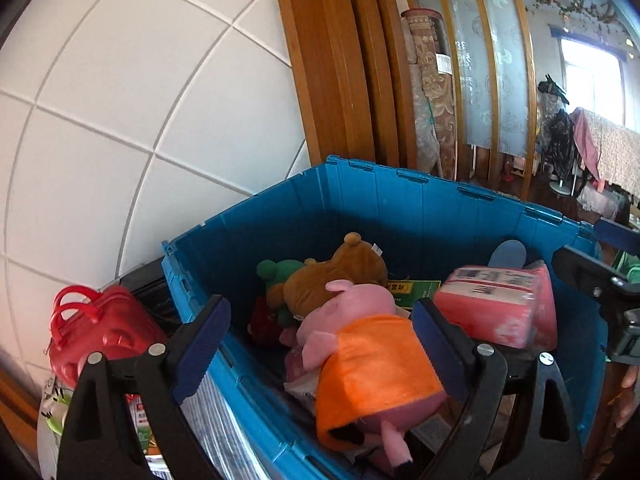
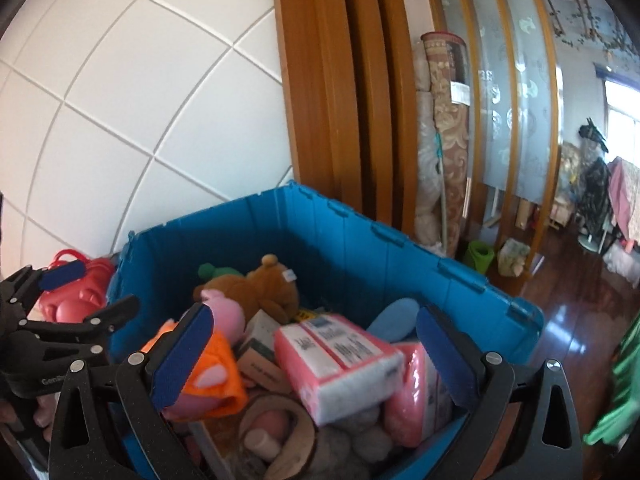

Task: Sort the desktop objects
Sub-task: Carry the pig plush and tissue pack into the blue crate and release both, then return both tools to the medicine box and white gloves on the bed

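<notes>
Luckily both jaws were wide apart, the left hand-held gripper (image 1: 320,334) around the pink pig toy (image 1: 360,344) at 6 o'clock in the blue bin (image 1: 400,200), the right hand-held gripper (image 2: 316,354) over the pink pack (image 2: 332,360), but soft toys could slip out.

A lived-in home — a white tiled wall (image 2: 132,92) meets a wooden door frame (image 2: 332,92) with frosted patterned glass panels (image 2: 508,120). Rolled carpets (image 2: 444,140) lean in the corner, and a dark polished wood floor (image 2: 576,316) runs to a bright window (image 1: 592,80), where laundry hangs on a drying rack (image 1: 612,156). A blue plastic storage crate (image 2: 360,248) holds plush toys (image 2: 264,284) — family clutter.
</notes>
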